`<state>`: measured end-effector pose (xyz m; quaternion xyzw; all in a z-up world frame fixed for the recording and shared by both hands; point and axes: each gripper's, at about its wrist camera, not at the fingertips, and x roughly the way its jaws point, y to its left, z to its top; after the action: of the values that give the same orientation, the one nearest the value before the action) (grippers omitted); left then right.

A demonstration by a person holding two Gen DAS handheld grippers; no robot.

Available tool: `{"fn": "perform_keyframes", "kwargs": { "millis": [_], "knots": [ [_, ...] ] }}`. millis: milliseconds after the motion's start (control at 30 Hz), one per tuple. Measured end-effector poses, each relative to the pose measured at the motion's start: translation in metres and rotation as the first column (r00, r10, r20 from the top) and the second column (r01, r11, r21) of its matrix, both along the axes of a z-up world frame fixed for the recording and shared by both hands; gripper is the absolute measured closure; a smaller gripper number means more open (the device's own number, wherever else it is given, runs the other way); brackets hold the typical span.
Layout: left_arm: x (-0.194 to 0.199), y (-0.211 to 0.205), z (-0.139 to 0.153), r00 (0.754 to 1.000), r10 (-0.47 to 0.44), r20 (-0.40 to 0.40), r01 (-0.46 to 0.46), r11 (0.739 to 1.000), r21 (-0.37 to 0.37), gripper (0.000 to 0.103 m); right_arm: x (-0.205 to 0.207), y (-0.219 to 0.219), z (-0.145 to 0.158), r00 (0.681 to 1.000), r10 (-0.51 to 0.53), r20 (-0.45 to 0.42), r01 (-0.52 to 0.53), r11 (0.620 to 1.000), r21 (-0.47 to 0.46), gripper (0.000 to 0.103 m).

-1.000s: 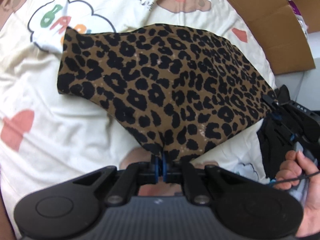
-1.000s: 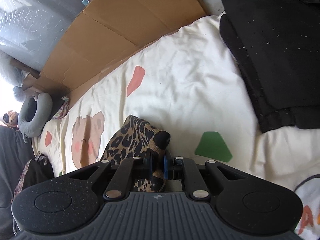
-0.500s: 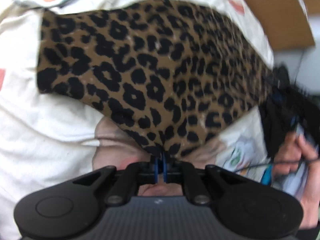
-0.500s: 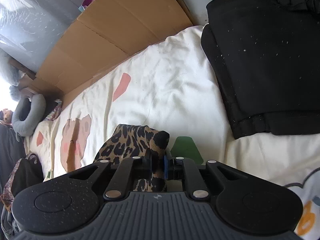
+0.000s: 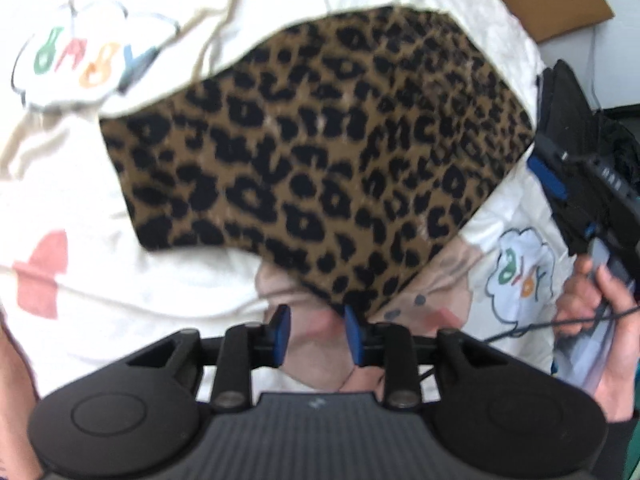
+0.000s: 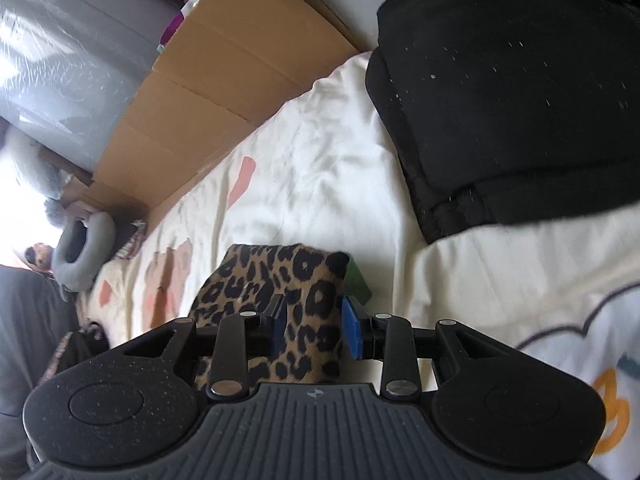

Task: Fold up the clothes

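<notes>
A leopard-print garment (image 5: 320, 168) lies folded and flat on the cream printed bedsheet (image 5: 120, 280). My left gripper (image 5: 316, 332) sits at the garment's near corner. Its jaws are opening and only the sheet shows between the blue pads; the corner just meets the right pad (image 5: 354, 332). In the right wrist view, the right gripper (image 6: 314, 322) is over the other corner of the leopard garment (image 6: 280, 276). Its jaws are opening too, with the cloth lying loose between the pads. The left wrist view shows the right gripper (image 5: 552, 168) at the garment's right edge, held by a hand (image 5: 604, 304).
A stack of folded black clothes (image 6: 500, 100) rests on the bed beyond the right gripper. Flattened cardboard (image 6: 240, 80) lines the far side of the bed. A grey neck pillow (image 6: 80, 248) and a plastic-wrapped grey bulk (image 6: 60, 60) lie to the left.
Both grippers were pinched on the garment's corners; their jaws have now parted and let the cloth go. The right gripper came down closer to the sheet, and the garment lies flat.
</notes>
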<state>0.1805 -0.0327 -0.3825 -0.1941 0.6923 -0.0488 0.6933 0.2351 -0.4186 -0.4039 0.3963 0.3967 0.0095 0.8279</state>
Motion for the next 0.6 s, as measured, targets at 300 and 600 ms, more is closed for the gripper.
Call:
{"fn": "perform_keyframes", "kwargs": {
  "millis": [300, 600],
  "knots": [
    [0.048, -0.002, 0.028, 0.985, -0.049, 0.168, 0.043, 0.998, 0.041, 0.052, -0.017, 0.02, -0.013, 0.997, 0.063, -0.046, -0.063, 0.998, 0.014, 0.071],
    [0.093, 0.001, 0.031, 0.957, 0.065, 0.283, -0.059, 0.998, -0.03, 0.047, -0.033, 0.033, -0.024, 0.993, 0.088, -0.079, -0.087, 0.996, 0.014, 0.07]
  ]
}}
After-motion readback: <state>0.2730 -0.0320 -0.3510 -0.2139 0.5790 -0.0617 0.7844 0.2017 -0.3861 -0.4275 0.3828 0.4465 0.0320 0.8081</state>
